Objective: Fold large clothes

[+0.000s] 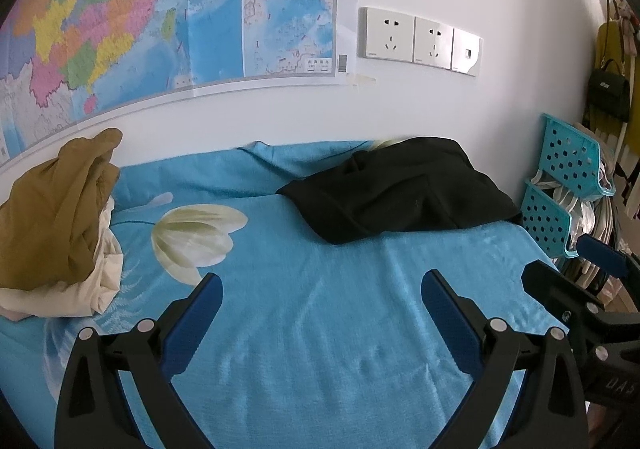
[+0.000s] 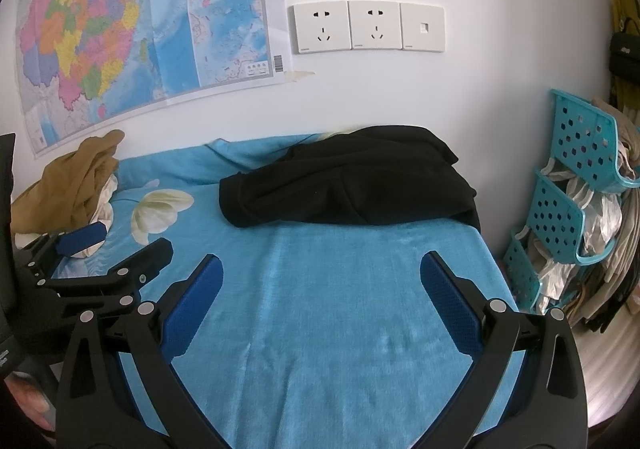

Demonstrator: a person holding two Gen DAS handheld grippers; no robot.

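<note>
My left gripper (image 1: 322, 289) stands wide apart with nothing between its blue pads, and my right gripper (image 2: 321, 271) is just as wide and just as empty. Both hover over a bare stretch of the blue bed cover (image 1: 320, 329), side by side.

Ahead of my right fingers, against the wall, lies the black garment (image 2: 348, 185), bundled into a rough, compact heap. It looks loosely folded rather than neatly squared, though I cannot be sure it counts as done. Off past my left fingers, well apart from the black one, sits a crumpled brown garment (image 1: 56, 209) piled on cream cloth (image 1: 100, 281). That heap is plainly unfolded, so I judge most of the task remains.

Beyond my right fingers, beside the bed's edge, stand stacked teal perforated bins (image 2: 560, 209). They hold crumpled pale plastic bags (image 2: 600, 217) and what may be other cloth; I cannot tell more.
</note>
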